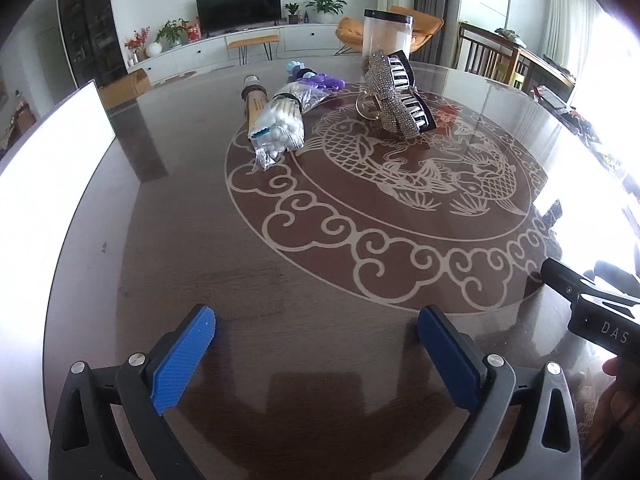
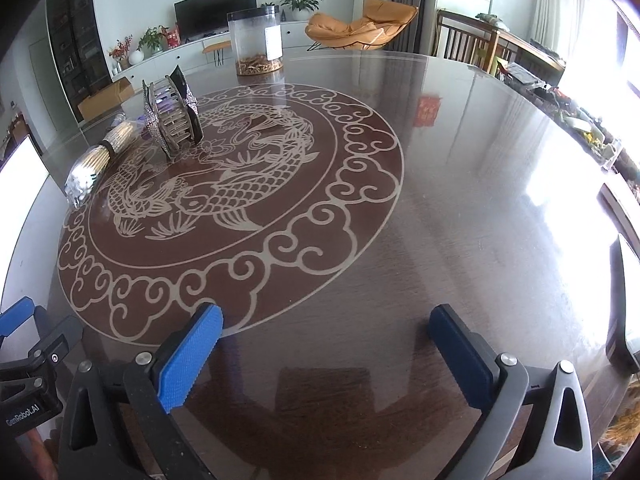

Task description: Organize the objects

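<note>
On the round dark table [image 1: 280, 280] lie a bag of cotton swabs [image 1: 278, 126], a tube-shaped item [image 1: 253, 98] beside it, purple and blue plastic items [image 1: 316, 78], and a rhinestone hair claw clip [image 1: 394, 94]. A clear jar with a black lid [image 1: 386, 36] stands behind the clip. My left gripper [image 1: 316, 354] is open and empty, low over the near table edge. My right gripper [image 2: 326, 354] is open and empty too. In the right wrist view the clip [image 2: 172, 120], swabs [image 2: 90, 166] and jar [image 2: 258, 42] sit far left.
A white board [image 1: 52, 184] stands at the table's left edge. The right gripper's body [image 1: 596, 312] shows at the left view's right edge. Chairs [image 2: 472, 46] and clutter [image 2: 580, 120] line the far right side. The table carries a fish inlay [image 2: 224, 184].
</note>
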